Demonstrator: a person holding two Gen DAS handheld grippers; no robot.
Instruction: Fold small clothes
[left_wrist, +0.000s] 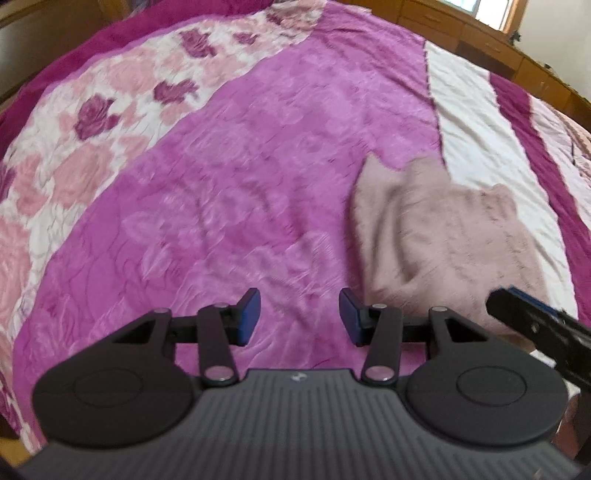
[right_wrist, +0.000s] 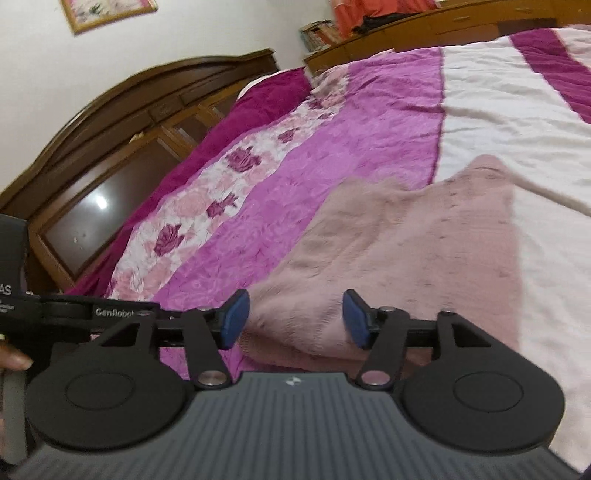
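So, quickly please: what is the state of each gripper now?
Left gripper: open, holding nothing, over the bedspread.
Right gripper: open, holding nothing, over the pink garment.

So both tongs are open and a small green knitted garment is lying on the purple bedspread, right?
Not green: the knitted garment is pale pink, as the right wrist view shows. The rest holds: left tongs and right tongs are open, and it lies on the purple bedspread.

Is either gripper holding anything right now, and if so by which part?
Nothing is held. The left gripper and right gripper are both open, and the pink garment lies loose on the bedspread.
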